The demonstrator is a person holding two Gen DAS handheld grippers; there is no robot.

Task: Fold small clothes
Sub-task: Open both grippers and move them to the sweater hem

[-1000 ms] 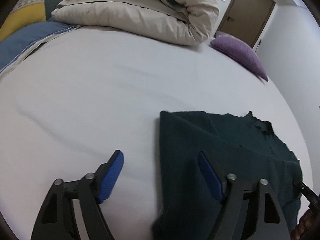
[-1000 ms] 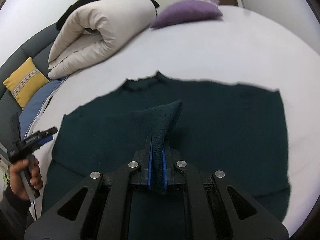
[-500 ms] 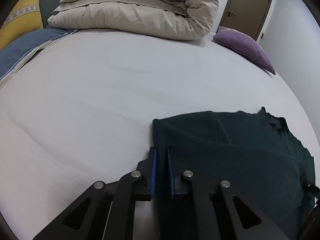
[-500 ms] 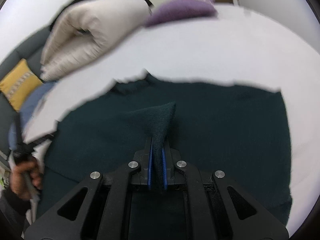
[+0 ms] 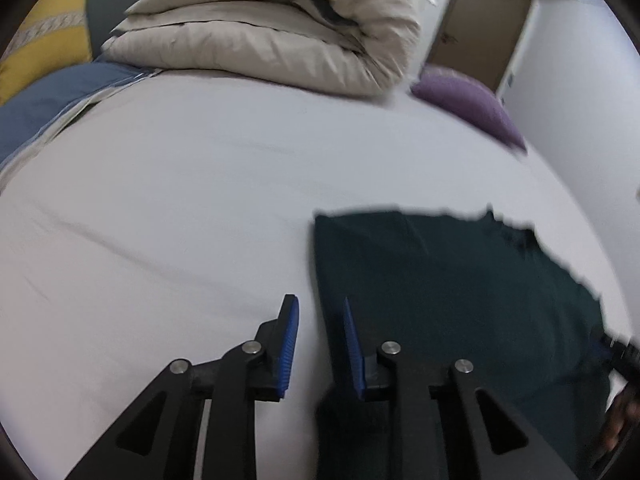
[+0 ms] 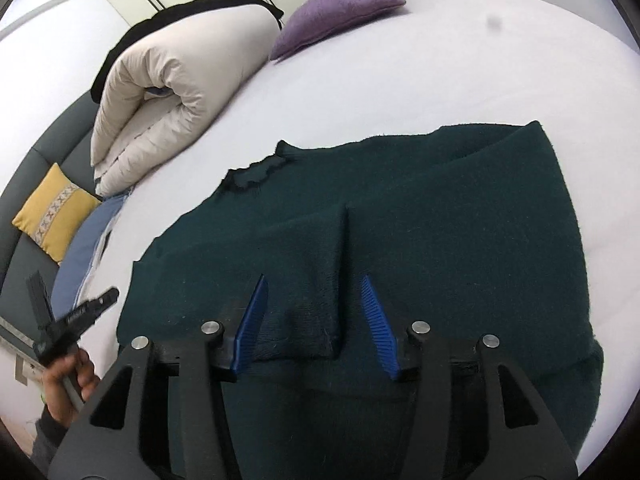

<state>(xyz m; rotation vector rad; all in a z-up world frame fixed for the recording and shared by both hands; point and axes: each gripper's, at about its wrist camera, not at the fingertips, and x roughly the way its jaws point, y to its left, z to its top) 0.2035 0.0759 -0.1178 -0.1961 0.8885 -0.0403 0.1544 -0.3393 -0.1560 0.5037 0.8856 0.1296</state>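
Observation:
A dark green knit sweater [image 6: 420,220] lies flat on the white bed sheet [image 6: 440,60], with a folded-in sleeve [image 6: 312,280] on top of its middle. My right gripper [image 6: 316,312] is open just above that sleeve, one blue pad on each side of it. In the left wrist view the sweater [image 5: 460,280] lies to the right. My left gripper [image 5: 318,320] is open at the sweater's left edge, holding nothing. The left gripper also shows in the right wrist view [image 6: 76,316] at lower left.
A rolled beige duvet [image 5: 272,32] lies at the head of the bed, with a purple cushion [image 6: 340,12] beside it. A yellow cushion [image 6: 56,212] and a blue blanket [image 5: 44,108] lie at the left edge. A door [image 5: 480,20] stands behind.
My right gripper has opened and let go of the sleeve, which now lies flat on the sweater. My left gripper shut half a second ago and has opened again.

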